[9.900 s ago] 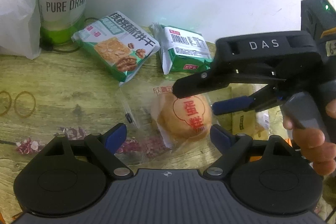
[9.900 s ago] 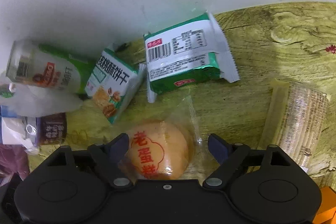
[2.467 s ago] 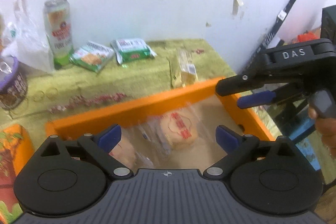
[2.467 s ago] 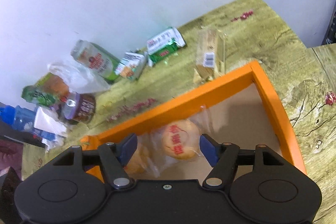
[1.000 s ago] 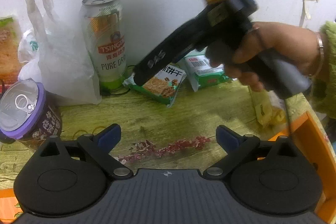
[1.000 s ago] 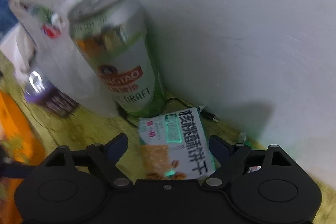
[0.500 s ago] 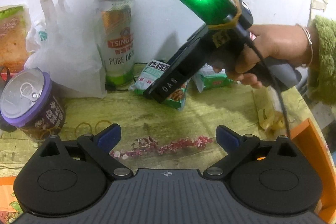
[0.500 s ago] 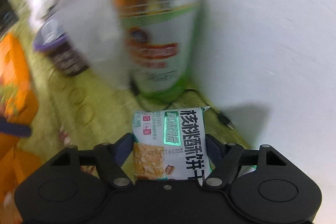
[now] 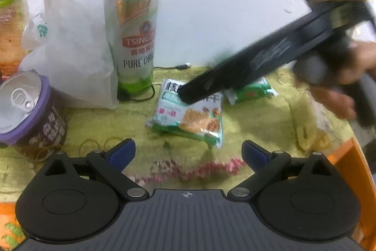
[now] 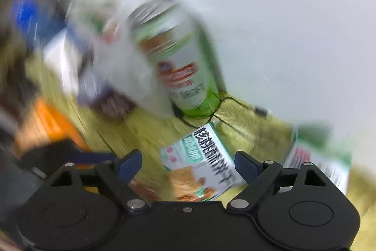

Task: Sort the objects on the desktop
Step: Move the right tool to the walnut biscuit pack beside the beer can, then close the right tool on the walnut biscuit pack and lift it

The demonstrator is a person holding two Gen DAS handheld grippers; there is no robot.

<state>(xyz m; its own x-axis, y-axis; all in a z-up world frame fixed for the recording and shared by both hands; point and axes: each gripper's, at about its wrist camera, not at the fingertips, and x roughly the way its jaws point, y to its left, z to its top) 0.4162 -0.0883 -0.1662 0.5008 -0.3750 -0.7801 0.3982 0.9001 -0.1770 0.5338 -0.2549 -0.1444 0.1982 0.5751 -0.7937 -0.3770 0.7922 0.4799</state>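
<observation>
Left hand-held gripper: nearest item in the left wrist view, jaws apart, nothing between them, poised over a line of red crumbs on the desk. Orange bin: one corner at the right edge of that view, contents hidden. Rubber bands: lying loose on bare desk just ahead of the left jaw. Biscuit packet: flat on the desk, mid-field, with open surface in front of it. Right hand-held gripper: jaws apart, having just been opening, the biscuit packet between them but unclamped; view blurred. Green snack packet: just beyond the biscuit packet. Purple-rimmed tin: left side, lid sealed. White plastic bag: behind the tin. Beer can: upright, close to the wall.
</observation>
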